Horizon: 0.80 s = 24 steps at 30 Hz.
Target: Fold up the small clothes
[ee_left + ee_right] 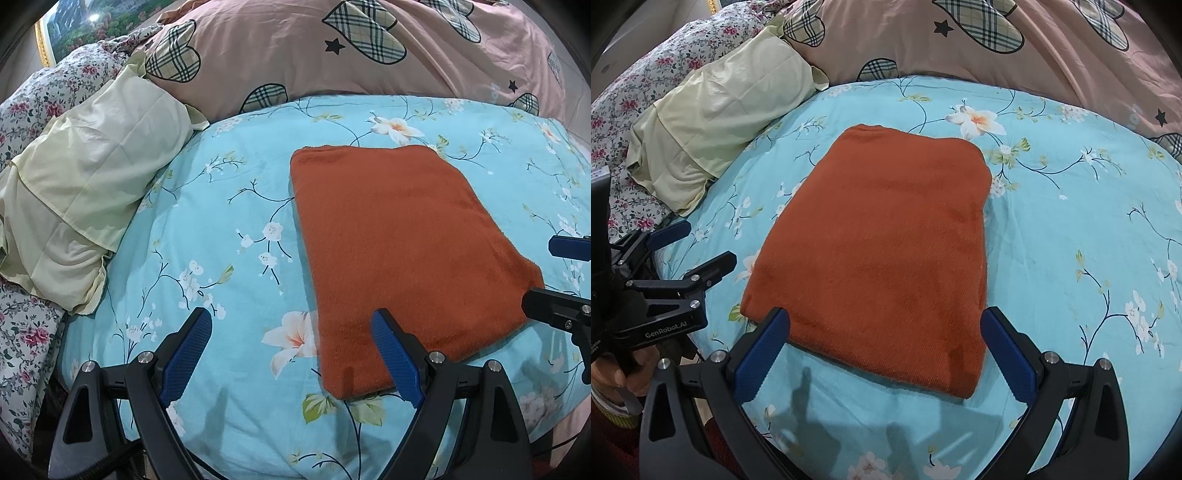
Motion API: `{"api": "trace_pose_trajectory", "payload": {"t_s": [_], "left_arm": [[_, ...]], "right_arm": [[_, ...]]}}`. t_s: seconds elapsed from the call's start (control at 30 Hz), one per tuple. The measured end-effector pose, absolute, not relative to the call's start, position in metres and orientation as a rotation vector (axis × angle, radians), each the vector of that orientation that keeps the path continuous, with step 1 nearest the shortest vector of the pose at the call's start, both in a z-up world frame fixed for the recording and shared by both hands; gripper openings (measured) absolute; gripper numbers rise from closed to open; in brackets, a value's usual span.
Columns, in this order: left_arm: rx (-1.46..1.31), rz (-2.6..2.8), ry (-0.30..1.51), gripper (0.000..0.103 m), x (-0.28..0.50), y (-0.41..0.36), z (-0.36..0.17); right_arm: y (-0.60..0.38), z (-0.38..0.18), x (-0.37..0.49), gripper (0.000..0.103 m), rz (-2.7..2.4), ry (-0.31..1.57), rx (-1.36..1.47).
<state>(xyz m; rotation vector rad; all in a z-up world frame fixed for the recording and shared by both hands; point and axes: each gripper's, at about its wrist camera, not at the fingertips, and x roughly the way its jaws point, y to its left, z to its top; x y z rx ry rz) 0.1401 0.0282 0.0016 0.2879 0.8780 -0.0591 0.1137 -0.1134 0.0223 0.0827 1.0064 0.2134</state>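
A rust-orange cloth [402,251] lies folded into a flat rectangle on the light blue floral bedsheet [229,229]; it also shows in the right wrist view [886,251]. My left gripper [291,354] is open and empty, low over the sheet at the cloth's near left corner. My right gripper [886,350] is open and empty, its fingers spread about the cloth's near edge. The right gripper also shows at the right edge of the left wrist view [561,280], and the left gripper at the left of the right wrist view [690,247].
A pale yellow pillow [85,184] lies to the left on a floral quilt [40,96]. A pink duvet with plaid hearts [332,48] is bunched behind the sheet. The bed's edge runs along the near left.
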Motion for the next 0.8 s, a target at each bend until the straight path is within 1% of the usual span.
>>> {"api": "trace_pose_trajectory", "payload": {"t_s": [0.8], "left_arm": [[0.294, -0.061, 0.876, 0.089, 0.150, 0.026, 0.005]], "right_arm": [[-0.115, 0.028, 0.127, 0.103, 0.212, 1.000, 0.082]]}}
